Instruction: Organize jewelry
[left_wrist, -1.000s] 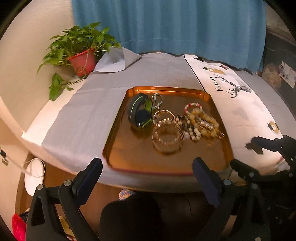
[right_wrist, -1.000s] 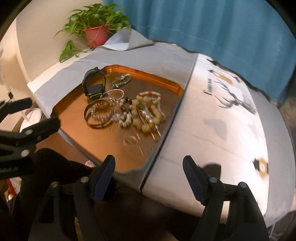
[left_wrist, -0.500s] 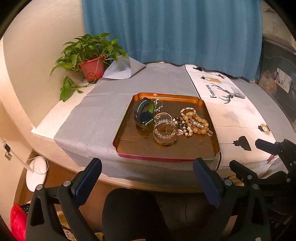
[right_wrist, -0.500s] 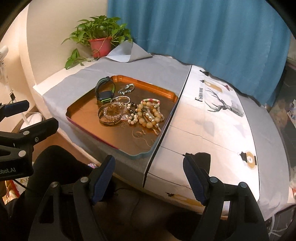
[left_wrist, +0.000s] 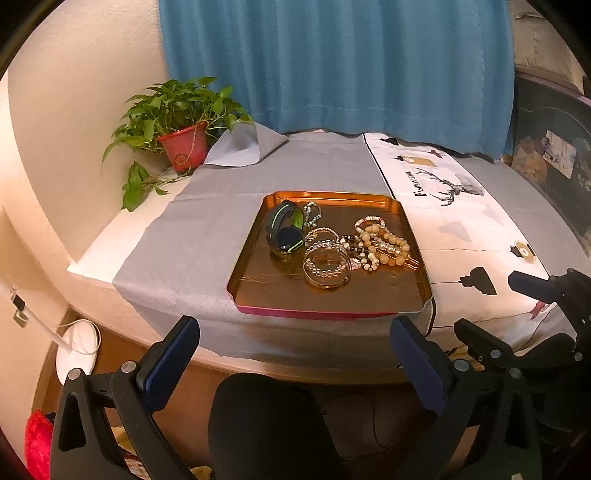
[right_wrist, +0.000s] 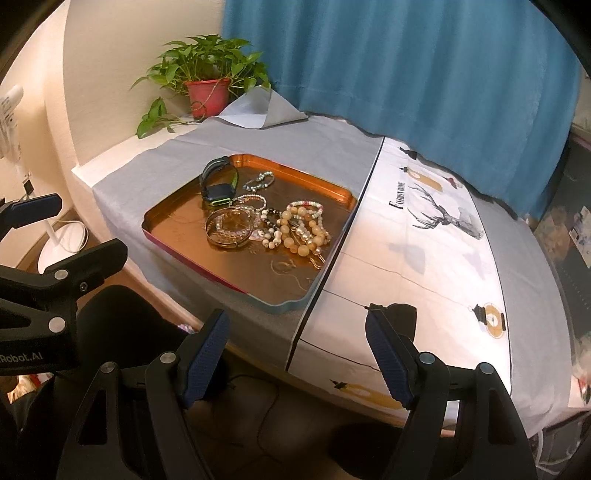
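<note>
— So, what does your left wrist view give you?

— My left hand-held gripper (left_wrist: 291, 354) hangs short of the bench (left_wrist: 92, 266), its jaws opening with nothing between them. Beyond it the copper tray (left_wrist: 258, 295) sits on the grey cloth (left_wrist: 192, 236). A dark watch with a green stripe (left_wrist: 284, 229) lies toward the tray's far left, a gold bangle (left_wrist: 327, 267) nearer me, and the beaded bracelets (left_wrist: 384, 240) are heaped to the right. A potted plant (left_wrist: 181, 125) stands at the far left corner, before the blue curtain (left_wrist: 332, 62).

— And the right wrist view?

— My right hand-held gripper (right_wrist: 297, 350) is spread and empty, off the bench's near edge, by the seam between the grey cloth and the white deer-print cloth (right_wrist: 424, 258). The tray lies ahead to the left, jewelry untouched in it.
</note>
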